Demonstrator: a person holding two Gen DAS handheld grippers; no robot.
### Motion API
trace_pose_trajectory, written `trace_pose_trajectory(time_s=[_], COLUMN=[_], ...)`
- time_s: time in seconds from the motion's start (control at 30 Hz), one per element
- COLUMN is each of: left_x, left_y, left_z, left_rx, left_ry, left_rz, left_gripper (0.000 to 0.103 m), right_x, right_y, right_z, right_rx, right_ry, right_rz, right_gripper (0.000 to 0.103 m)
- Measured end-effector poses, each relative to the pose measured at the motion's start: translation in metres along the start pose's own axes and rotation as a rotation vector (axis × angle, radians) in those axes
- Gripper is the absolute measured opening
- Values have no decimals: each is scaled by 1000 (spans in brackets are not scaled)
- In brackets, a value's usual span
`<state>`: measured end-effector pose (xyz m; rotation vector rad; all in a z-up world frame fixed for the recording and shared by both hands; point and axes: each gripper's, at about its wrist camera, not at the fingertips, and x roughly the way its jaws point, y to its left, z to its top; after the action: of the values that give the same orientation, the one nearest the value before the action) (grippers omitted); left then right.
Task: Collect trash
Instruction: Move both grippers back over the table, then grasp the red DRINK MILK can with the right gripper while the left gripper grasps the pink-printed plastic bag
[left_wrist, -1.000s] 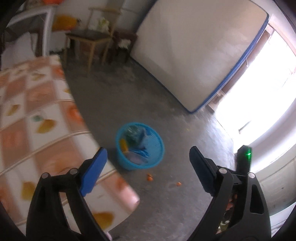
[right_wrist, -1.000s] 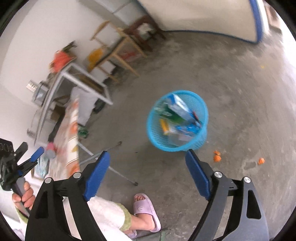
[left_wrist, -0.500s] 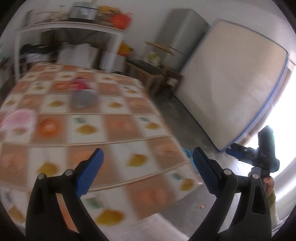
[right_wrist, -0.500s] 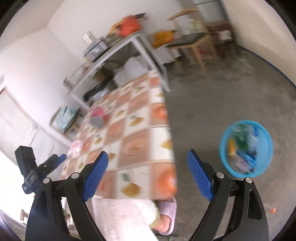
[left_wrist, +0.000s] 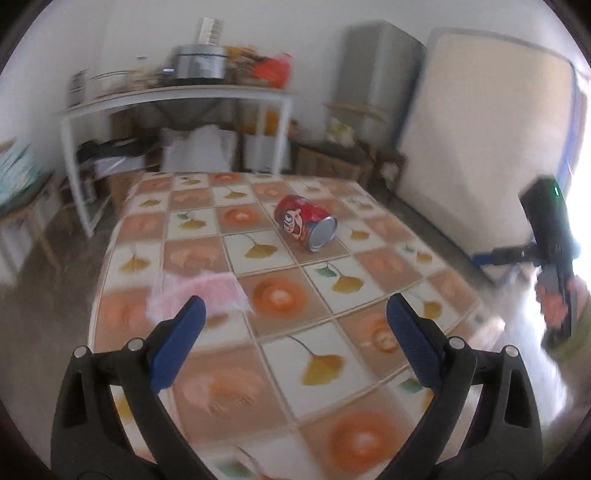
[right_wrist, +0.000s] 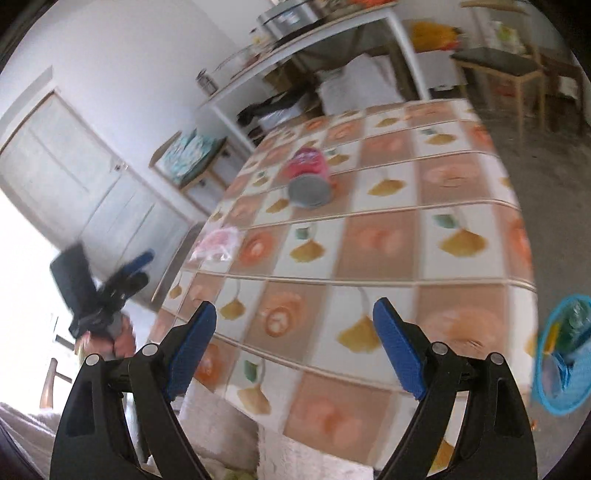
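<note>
Both views have swung off the floor and the blue basket (right_wrist: 563, 354) and onto the tiled surface (left_wrist: 332, 254); a second ago the basket filled the frames, now it shows only at the surface's corner in the right view. Reads as a drop just finished and a return for more trash.

Left gripper (left_wrist: 293, 334) is apart and empty, over the surface's near end. Right gripper (right_wrist: 293, 341) is also apart and empty, over the near edge, the person's lap below it.

Remaining trash: red can (left_wrist: 306, 221) lying on its side mid-surface, metal end facing the cameras. Crumpled pink wrapper (left_wrist: 199, 291) lies nearer than the can, close to the surface's left edge and just beyond the left gripper's left finger. Likely next pick is the wrapper for the left gripper and the can for the right, a judgement only.

Edges and room: around the can the surface is bare tiles on all sides, so approach is open. On its side, the can could roll if nudged. The wrapper sits close to the left edge, so a push could send it off. The basket stands on the floor beyond the surface's right corner, well apart from the can; carrying there means clearing that corner. A white shelf unit (left_wrist: 177, 96) and chair (right_wrist: 498, 70) stand beyond the surface's far end, out of the way.
</note>
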<state>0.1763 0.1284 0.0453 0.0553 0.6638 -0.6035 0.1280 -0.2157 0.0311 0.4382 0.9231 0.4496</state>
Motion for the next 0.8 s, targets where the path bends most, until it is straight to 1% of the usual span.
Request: trace_pose_trajectory(time_s=[0.03,0.1,0.17,0.3,0.4,0.47,0.5,0.6,0.67,0.7,0.8], left_x=[6,23,50,98,136,148,150,152,152,152,152], left_y=[7,25,50,77,94,98,97,91,88,85,81], left_z=[6,21,35,47,48,45,42,29,20,14,4], left_rx=[7,-3,-34,-22,7,27,39,115,155,176,212], left_ry=[8,39,102,216,338,392,409,481,512,534,562], left_rz=[-10,-75,-140,-189,-188,-200,-209,-235,-230,-222,-191], left_gripper=[95,94,94,95,94,94,94,94,94,94,94], right_x=[11,28,42,72,98,114,125,148,163,173,197], right_y=[4,11,14,16,14,12,10,7,4,1,-4], right_z=[5,17,31,70,100,116,126,147,159,166,180], right_rx=[-8,-28,-43,-63,-68,-64,-67,-76,-79,-76,-73], right_ry=[18,43,54,88,120,137,154,183,200,211,239], right_rz=[3,8,11,16,25,32,45,44,49,35,-4], right_gripper=[84,84,84,84,84,84,84,84,84,84,84])
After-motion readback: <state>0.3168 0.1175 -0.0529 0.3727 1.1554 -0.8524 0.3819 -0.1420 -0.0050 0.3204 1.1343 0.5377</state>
